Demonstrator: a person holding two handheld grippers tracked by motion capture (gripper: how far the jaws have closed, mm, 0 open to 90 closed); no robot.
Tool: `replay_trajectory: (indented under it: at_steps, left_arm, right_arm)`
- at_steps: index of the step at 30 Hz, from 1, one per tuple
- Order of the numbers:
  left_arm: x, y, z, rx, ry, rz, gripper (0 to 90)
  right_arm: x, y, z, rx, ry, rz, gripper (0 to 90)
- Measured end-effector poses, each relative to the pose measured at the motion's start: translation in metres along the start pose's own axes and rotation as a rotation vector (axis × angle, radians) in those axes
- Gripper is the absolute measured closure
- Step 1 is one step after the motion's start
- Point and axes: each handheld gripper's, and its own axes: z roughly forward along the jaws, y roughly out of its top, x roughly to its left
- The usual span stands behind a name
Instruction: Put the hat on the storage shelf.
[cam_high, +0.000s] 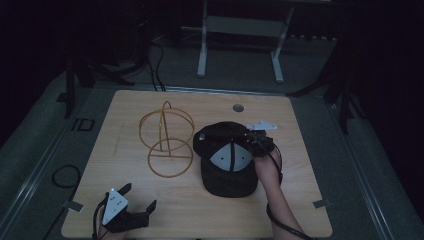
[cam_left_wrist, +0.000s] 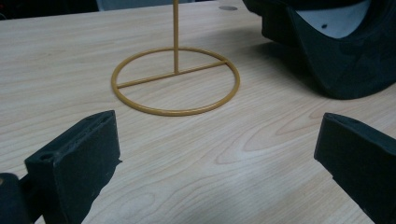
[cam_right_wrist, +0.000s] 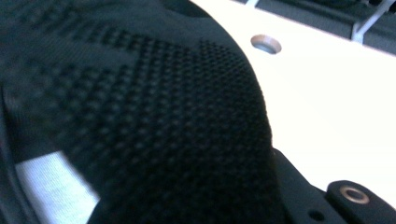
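High view footage places the black cap (cam_high: 227, 160) on the right half of the wooden table (cam_high: 125, 200), lying with its white-lined inside (cam_high: 231, 157) turned up and its brim toward the person, just beside the gold wire stand (cam_high: 166, 142). The right gripper (cam_high: 257, 137) is set against the far right edge of the crown, and in the right gripper view the black mesh fabric (cam_right_wrist: 154, 121) is pressed close over the jaws; whether those jaws are clamped on the fabric cannot be told. The step in hand is judged to be taking hold of the cap for placing on the stand. A firm bite on the crown's edge should be confirmed before any lift, since soft mesh is likely to sag or slip. The left gripper (cam_high: 139, 197) is held low at the near left corner with its jaws wide apart and nothing between them, well apart from the cap. The stand's ring base (cam_left_wrist: 175, 80) and upright rod (cam_left_wrist: 175, 32) are light wire and could be tipped if brushed by the brim; steadying by the free gripper is advised. A grommet hole (cam_high: 238, 107) lies beyond the cap, clear of the path.
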Motion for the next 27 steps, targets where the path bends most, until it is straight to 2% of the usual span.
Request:
replay_trajectory:
  at_steps: [9,17,20,26,27]
  left_arm:
    - [-0.001,0.0,0.0,0.0,-0.003,0.001,0.7]
    - [-0.003,0.001,0.0,-0.003,-0.006,0.0,0.7]
    - [-0.009,0.006,-0.001,-0.024,-0.029,-0.015,0.7]
    - [-0.022,0.014,0.002,-0.032,-0.077,-0.001,0.7]
    - [-0.026,0.018,0.006,-0.025,-0.117,-0.043,0.7]
  right_arm:
    - [-0.001,0.022,-0.031,-0.089,-0.001,-0.005,89.2]
    - [0.001,0.036,-0.061,-0.164,-0.002,-0.046,89.3]
    - [0.002,0.037,-0.07,-0.188,0.006,-0.053,89.3]
    - [0.004,0.035,-0.088,-0.239,0.046,-0.053,89.3]
    - [0.005,0.034,-0.091,-0.248,0.05,-0.056,89.3]
